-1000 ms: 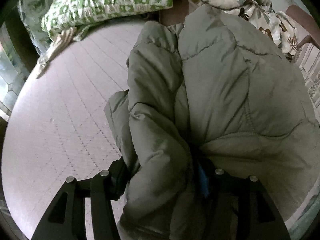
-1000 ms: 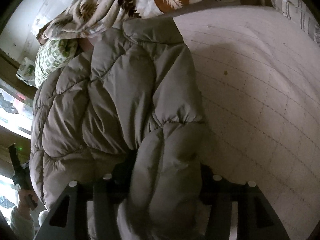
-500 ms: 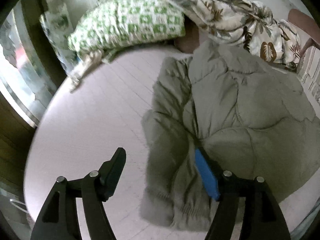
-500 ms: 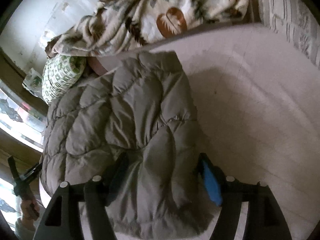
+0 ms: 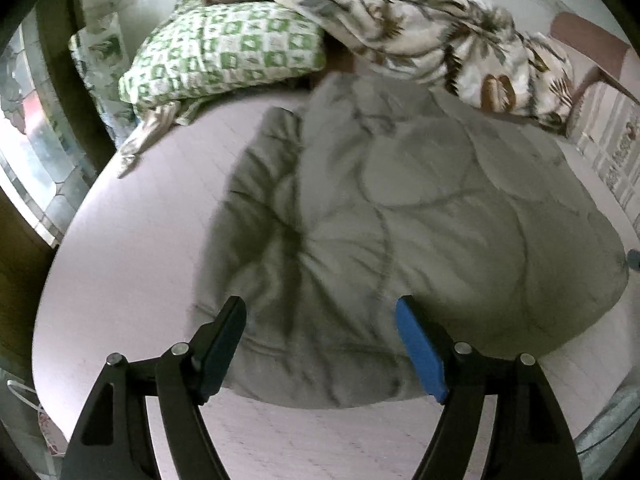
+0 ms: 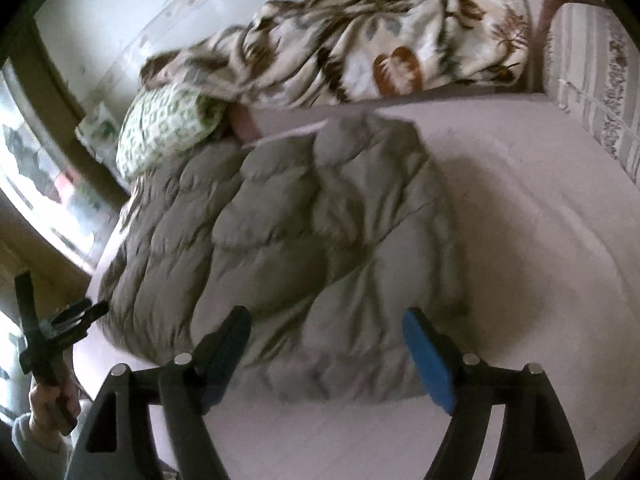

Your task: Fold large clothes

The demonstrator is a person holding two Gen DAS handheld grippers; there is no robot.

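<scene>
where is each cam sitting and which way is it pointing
Left wrist: on the left gripper, facing along its open fingers over the grey puffer jacket toward the green pillow.
Right wrist: on the right gripper, open too, facing the jacket's other edge; the left hand shows at lower left.
Shared: jacket, pillow, leaf-print blanket, bed.
</scene>
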